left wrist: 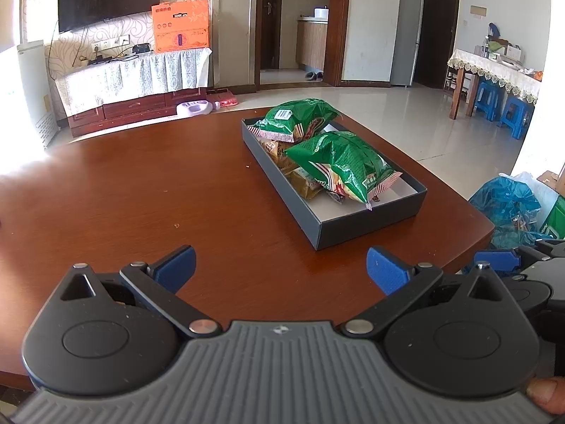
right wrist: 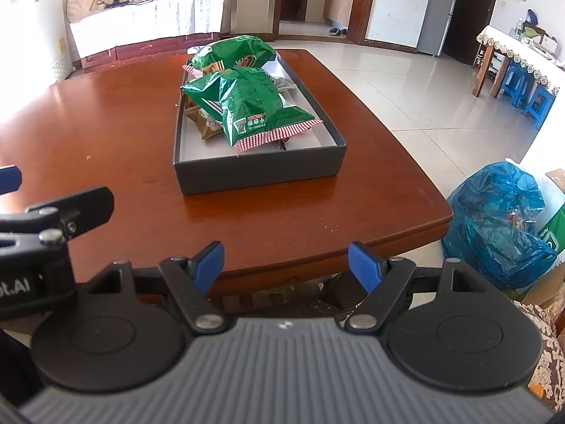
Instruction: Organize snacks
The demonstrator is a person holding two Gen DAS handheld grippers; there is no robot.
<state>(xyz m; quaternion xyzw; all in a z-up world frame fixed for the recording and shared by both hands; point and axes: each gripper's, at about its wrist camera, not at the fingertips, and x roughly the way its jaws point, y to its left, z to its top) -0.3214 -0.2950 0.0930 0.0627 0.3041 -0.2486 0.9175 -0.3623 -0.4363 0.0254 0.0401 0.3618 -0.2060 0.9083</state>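
My left gripper (left wrist: 280, 270) hangs low in its frame with jaws spread wide and nothing between them; my right gripper (right wrist: 286, 265) sits at the bottom centre of its own view, likewise released and empty, out past the table (right wrist: 123, 113) edge. The snacks lie in the dark grey box (left wrist: 370, 224) right of centre: a near green bag (right wrist: 250, 106) overlapping a far green bag (right wrist: 233, 51), with small brown packets (left wrist: 303, 182) tucked beneath. Nothing loose shows on the wood, so I judge the sorting nearly done, or that tidying inside the box remains. To do that well I would come in level over the near wall and pinch the near bag by its red-checked crimped seam (right wrist: 279, 134), not the puffed middle; a squeeze there may crush the contents. Chinese characters print the near bag's front; I cannot read them surely. A white barcode label (left wrist: 284, 113) marks the far bag; "ot.AI" shows at lower left on the other gripper's body in the right view.
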